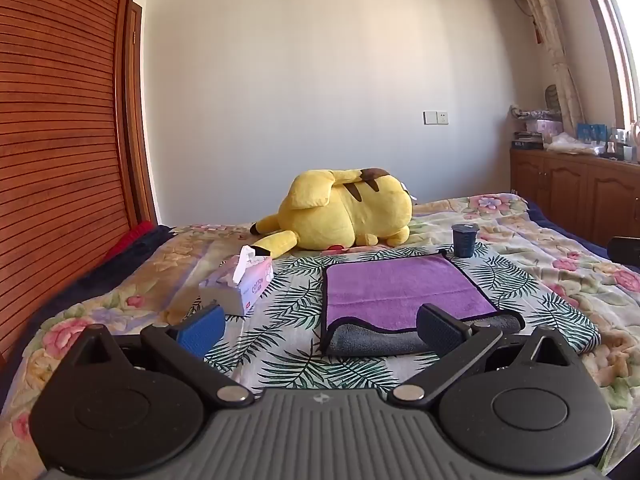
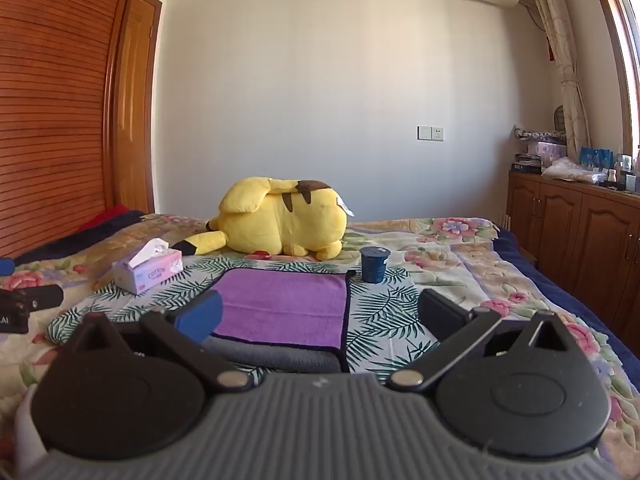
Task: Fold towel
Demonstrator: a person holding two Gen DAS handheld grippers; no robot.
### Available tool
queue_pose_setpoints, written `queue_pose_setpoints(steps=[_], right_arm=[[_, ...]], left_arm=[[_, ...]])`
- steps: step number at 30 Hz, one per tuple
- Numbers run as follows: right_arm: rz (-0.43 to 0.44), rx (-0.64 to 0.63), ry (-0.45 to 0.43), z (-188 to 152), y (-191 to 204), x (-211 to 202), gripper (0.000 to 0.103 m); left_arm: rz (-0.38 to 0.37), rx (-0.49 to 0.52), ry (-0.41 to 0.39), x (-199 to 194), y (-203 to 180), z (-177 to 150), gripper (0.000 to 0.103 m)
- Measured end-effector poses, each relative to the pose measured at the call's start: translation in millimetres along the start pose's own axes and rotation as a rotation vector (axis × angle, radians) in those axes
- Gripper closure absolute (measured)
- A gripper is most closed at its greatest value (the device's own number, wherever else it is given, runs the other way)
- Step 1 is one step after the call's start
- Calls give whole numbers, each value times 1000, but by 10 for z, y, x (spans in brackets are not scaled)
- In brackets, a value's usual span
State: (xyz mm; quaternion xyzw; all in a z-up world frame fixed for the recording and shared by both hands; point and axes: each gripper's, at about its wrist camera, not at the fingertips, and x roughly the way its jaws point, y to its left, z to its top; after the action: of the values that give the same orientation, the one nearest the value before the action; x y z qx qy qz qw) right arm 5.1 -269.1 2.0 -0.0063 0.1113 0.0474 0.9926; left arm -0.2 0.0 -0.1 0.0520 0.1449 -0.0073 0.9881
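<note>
A purple towel (image 1: pixel 400 288) with a dark border lies flat on the bed; its near edge is turned over and shows a grey underside (image 1: pixel 372 338). It also shows in the right wrist view (image 2: pixel 284 306). My left gripper (image 1: pixel 320 326) is open and empty, just short of the towel's near left corner. My right gripper (image 2: pixel 320 316) is open and empty, hovering before the towel's near right corner. The left gripper's side (image 2: pixel 28 300) shows at the left edge of the right wrist view.
A tissue box (image 1: pixel 240 280) sits left of the towel. A dark cup (image 1: pixel 464 240) stands at its far right corner. A yellow plush toy (image 1: pixel 344 210) lies behind. A wooden wardrobe (image 1: pixel 60 140) is on the left, cabinets (image 1: pixel 576 196) on the right.
</note>
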Motion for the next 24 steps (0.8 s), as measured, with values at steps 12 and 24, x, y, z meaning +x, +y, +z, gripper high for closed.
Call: queue_pose_setpoints(steps=[12, 24], right_arm=[[1, 4, -3, 7, 13, -4, 0], [1, 4, -3, 11, 26, -4, 0]], left_arm=[[1, 5, -1, -3, -3, 1, 16], [1, 3, -4, -9, 7, 32, 16]])
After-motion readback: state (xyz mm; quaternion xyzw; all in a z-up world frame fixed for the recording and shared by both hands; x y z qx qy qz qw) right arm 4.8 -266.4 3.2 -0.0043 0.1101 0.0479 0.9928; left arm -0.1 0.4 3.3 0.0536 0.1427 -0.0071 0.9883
